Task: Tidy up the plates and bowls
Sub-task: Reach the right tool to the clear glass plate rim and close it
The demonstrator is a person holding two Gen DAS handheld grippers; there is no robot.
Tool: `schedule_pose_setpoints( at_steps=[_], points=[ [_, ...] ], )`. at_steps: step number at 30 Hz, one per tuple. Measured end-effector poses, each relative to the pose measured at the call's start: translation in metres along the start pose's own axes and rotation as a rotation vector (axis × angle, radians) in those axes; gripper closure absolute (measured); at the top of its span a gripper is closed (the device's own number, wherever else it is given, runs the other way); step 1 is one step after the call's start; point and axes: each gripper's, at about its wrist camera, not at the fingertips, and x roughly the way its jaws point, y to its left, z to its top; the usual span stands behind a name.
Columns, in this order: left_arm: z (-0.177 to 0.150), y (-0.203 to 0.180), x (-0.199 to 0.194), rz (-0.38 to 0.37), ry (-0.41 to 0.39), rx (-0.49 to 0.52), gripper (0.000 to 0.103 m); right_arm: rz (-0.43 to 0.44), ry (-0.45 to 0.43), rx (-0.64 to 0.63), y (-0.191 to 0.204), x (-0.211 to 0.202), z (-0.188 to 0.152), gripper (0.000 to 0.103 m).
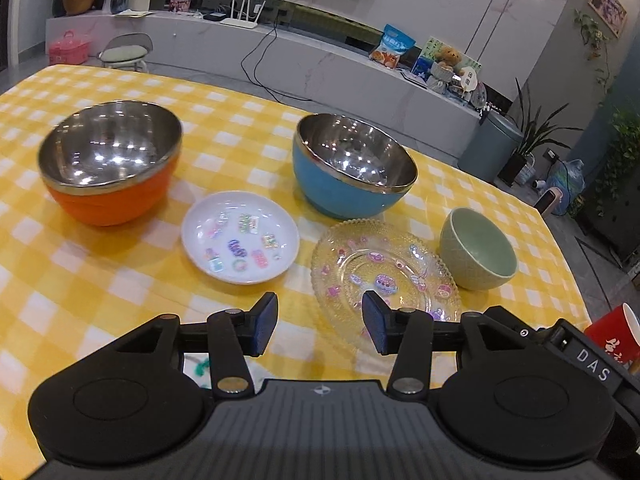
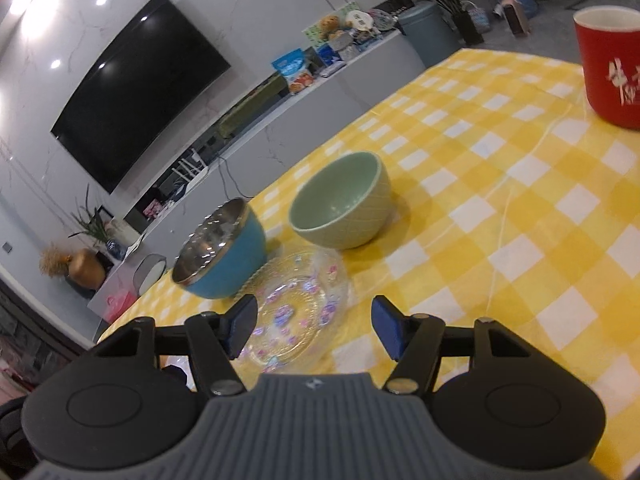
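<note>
Crockery spread singly across the yellow-checked worktop (image 1: 100, 280), unstacked: orange steel-lined bowl (image 1: 110, 164) far left, white sticker plate (image 1: 240, 237), blue steel-lined bowl (image 1: 352, 168), clear glass patterned plate (image 1: 380, 276), green ceramic bowl (image 1: 478, 248) right; left hand-held gripper (image 1: 320, 320) and right hand-held gripper (image 2: 316, 324) released, empty, seemingly readied for pickup.

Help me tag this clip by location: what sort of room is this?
Most likely a home living or dining room: a big wall-mounted TV above a long media console with a router and snacks, plus a table with a yellow checked cloth.
</note>
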Motion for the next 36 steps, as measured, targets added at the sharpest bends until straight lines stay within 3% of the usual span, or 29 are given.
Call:
schedule_pose_setpoints(
  at_steps=[7,14,16,22,25,29,36],
  points=[
    [0.004,-0.004,0.026,-0.026,0.02,-0.019,0.048,-0.015,-0.012,0.07,-0.013,0.022,0.007,0.04],
    [0.004,-0.001,0.047,-0.044,0.064,-0.048,0.048,-0.014,0.0,0.091,-0.019,0.04,0.004,0.052],
    [0.003,-0.002,0.051,-0.04,0.075,-0.049,0.052,-0.005,0.002,0.085,-0.018,0.043,0.003,0.054],
    [0.003,-0.007,0.053,-0.009,0.062,-0.026,0.066,0.027,0.036,0.094,-0.018,0.05,-0.001,0.078],
    [0.004,-0.004,0.053,0.023,0.057,-0.026,0.083,0.033,0.038,0.092,-0.018,0.051,-0.001,0.086],
    [0.006,-0.001,0.052,0.02,0.066,-0.035,0.087,0.016,0.037,0.091,-0.02,0.05,-0.003,0.1],
    [0.0,0.002,0.034,0.021,0.089,-0.028,0.096,-0.025,0.085,0.135,-0.019,0.035,-0.002,0.1]
  ],
)
